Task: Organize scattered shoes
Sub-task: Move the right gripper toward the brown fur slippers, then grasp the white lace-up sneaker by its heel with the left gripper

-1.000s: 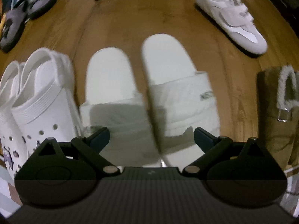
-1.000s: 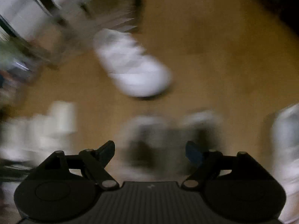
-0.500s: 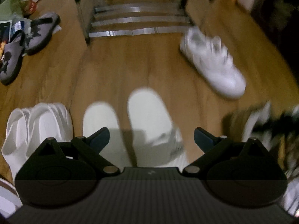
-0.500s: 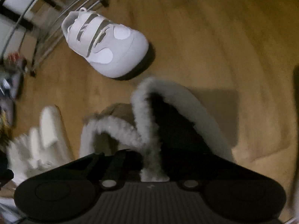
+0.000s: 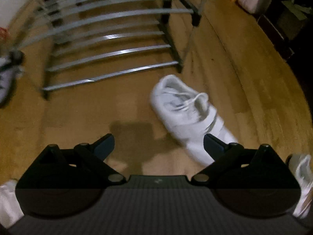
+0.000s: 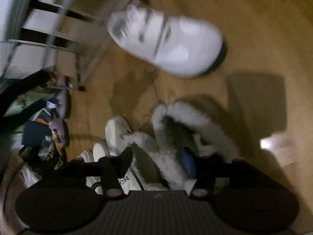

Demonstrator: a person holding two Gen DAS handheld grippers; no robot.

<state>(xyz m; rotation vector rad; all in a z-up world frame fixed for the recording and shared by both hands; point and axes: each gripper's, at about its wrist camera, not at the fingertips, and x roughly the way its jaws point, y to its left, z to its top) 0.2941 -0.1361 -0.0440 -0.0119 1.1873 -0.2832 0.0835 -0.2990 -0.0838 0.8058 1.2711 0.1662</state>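
OK, what I read on my feeds:
left hand-held gripper (image 5: 158, 144): released, jaws wide apart, nothing between them, bare floor (image 5: 82, 117) under the gap. Its right finger (image 5: 212, 145) covers the toe of the sneaker in this view; contact I cannot tell.
sneaker (image 5: 185, 113): white, on the floor, heel toward the rack, toe toward the camera. Same shoe in the right view (image 6: 166, 41), lying well beyond the boots.
rack (image 5: 109, 37): metal-slat shoe rack at the top of the left view, no shoe on the slats I can see. Sneaker sits just in front of its right leg.
right hand-held gripper (image 6: 156, 161): jaws have just been opening, now part open, pointing down over the boots. Fleece collar sits between the fingers; view is blurred, I can't make out the pads pressing on it.
boots (image 6: 187, 121): two fleece-lined boots side by side on the floor, openings up toward the camera, right one larger in frame.
slippers (image 6: 115, 131): white, just left of the boots, partly hidden by the left finger (image 6: 125, 160).
other shoes: grey shoe (image 5: 5, 78) at the left edge of the left view; another white shoe (image 5: 302, 178) at its right edge, blurred.
clutter (image 6: 45, 135): bags and packaging on the floor, left side of the right view.
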